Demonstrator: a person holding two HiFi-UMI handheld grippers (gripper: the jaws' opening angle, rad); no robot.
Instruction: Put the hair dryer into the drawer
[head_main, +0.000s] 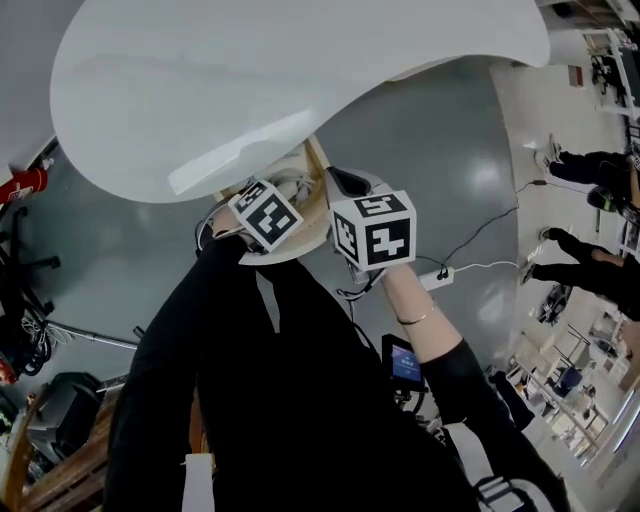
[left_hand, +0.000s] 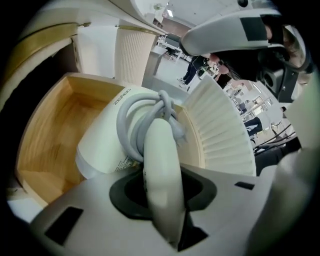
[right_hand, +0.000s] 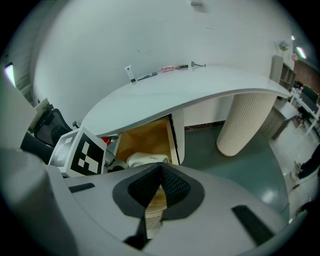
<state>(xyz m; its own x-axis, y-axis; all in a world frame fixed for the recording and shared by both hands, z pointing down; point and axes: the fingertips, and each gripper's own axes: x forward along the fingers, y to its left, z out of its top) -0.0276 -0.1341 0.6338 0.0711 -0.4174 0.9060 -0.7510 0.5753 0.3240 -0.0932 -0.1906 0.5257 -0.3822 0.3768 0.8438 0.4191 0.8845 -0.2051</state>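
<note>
The white hair dryer, its cord coiled round it, hangs over the open wooden drawer. My left gripper is shut on the dryer's handle, which runs up between the jaws. In the right gripper view the dryer's body lies just inside the drawer, beside the left gripper's marker cube. My right gripper hovers in front of the drawer, its jaws together with nothing between them. In the head view both marker cubes sit close together under the table's edge.
The curved white tabletop overhangs the drawer; small items lie on it near the wall. A ribbed cream column holds the table up at the right. A white power strip and cables lie on the grey floor. People stand far off.
</note>
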